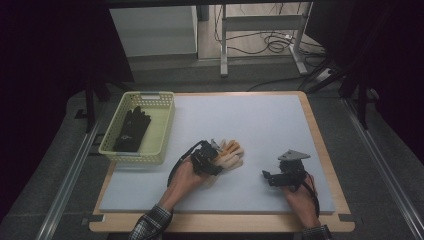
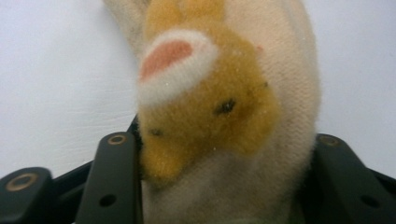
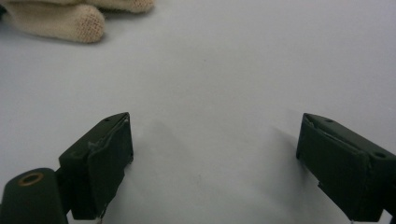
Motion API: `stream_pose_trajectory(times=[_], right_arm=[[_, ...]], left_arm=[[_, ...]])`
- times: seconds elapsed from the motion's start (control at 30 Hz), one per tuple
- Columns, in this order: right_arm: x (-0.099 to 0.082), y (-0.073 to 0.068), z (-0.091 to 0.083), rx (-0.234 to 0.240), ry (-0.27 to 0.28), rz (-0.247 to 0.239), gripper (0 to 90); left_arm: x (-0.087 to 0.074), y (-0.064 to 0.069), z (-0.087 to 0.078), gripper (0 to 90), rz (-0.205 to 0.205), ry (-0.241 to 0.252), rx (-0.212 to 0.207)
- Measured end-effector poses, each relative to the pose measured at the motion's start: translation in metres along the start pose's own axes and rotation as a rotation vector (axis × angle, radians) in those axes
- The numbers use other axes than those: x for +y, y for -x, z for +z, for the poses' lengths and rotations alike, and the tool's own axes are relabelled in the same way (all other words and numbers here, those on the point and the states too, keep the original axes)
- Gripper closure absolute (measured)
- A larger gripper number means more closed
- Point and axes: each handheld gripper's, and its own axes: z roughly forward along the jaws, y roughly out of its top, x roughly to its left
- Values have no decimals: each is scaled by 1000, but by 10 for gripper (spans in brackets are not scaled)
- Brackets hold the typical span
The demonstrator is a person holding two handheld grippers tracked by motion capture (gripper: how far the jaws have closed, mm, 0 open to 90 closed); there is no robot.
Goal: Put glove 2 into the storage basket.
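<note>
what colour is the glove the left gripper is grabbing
Cream knit glove with a fuzzy yellow-orange patch, seen best in the left gripper view.

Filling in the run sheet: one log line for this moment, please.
left tongs: shut on cream glove | right tongs: open on mat | basket: black gloves

Pale yellow plastic basket (image 1: 162,131) sitting at the far left of the grey mat (image 1: 260,125), a black glove (image 1: 131,130) lying inside it along its length. Mat lying on a wooden tabletop (image 1: 324,150), wood edge showing round it. Beyond the table, a white cabinet (image 1: 152,32) standing on the floor, metal frame legs (image 1: 223,45) beside it, dark cables (image 1: 272,42) trailing across the floor
</note>
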Motion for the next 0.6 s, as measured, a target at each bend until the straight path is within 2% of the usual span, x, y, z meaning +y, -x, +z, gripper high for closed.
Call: stream_pose_trajectory(times=[0.3, 0.37, 0.6], right_arm=[[0, 0, 0, 0, 0, 0, 106], [0, 0, 0, 0, 0, 1, 106], [0, 0, 0, 1, 0, 1, 106]], left_arm=[[0, -8, -3, 526, -46, 14, -40], [0, -10, -5, 526, -59, 23, -39], [6, -15, -20, 524, -60, 45, -16]])
